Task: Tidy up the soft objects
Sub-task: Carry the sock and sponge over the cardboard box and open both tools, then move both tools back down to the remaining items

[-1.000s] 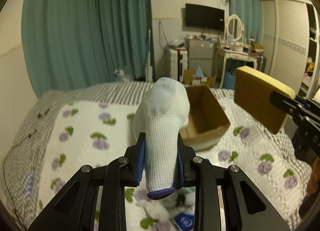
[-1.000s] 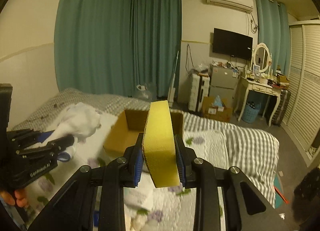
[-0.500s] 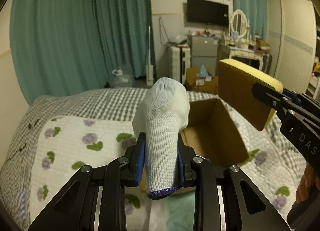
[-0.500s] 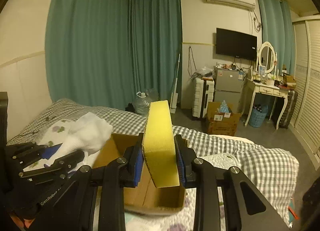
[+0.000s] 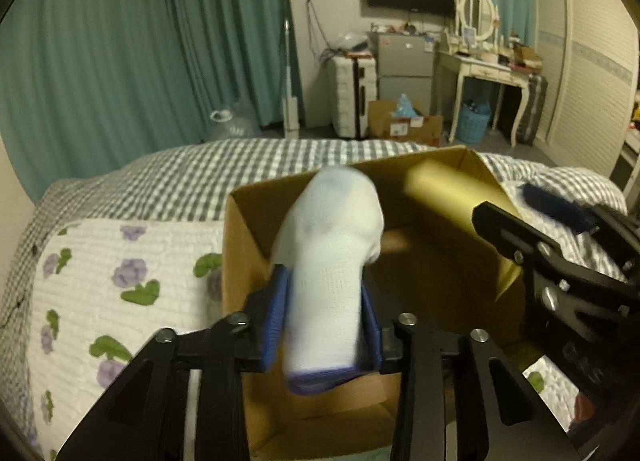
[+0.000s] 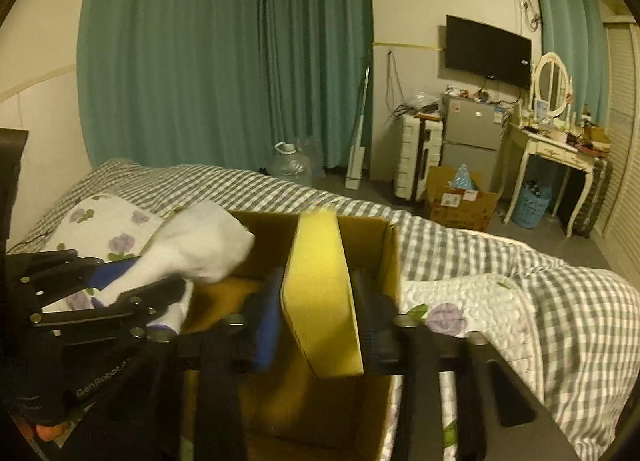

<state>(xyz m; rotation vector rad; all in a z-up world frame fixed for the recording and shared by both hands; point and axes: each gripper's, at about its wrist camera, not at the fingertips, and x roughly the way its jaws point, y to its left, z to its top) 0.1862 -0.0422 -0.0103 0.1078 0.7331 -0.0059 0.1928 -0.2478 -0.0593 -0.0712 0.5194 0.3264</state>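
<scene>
My left gripper (image 5: 324, 325) is shut on a white knit glove (image 5: 332, 253) with a blue cuff, held over the open cardboard box (image 5: 248, 221) on the bed. My right gripper (image 6: 316, 325) is shut on a yellow sponge (image 6: 320, 293), also held over the box (image 6: 388, 261). In the left wrist view the sponge (image 5: 444, 197) and right gripper (image 5: 552, 257) come in from the right. In the right wrist view the glove (image 6: 200, 249) and left gripper (image 6: 116, 293) are at the left. The box floor is mostly hidden.
The box sits on a bed with a floral quilt (image 5: 100, 261) and a grey checked blanket (image 6: 560, 301). Teal curtains (image 6: 224, 53) hang behind. A suitcase, small fridge, dressing table (image 6: 552, 149) and a floor box (image 6: 460, 201) stand beyond the bed.
Both grippers have moved forward and down over the box, which now looms large beneath them. The glove and the sponge stay gripped.
</scene>
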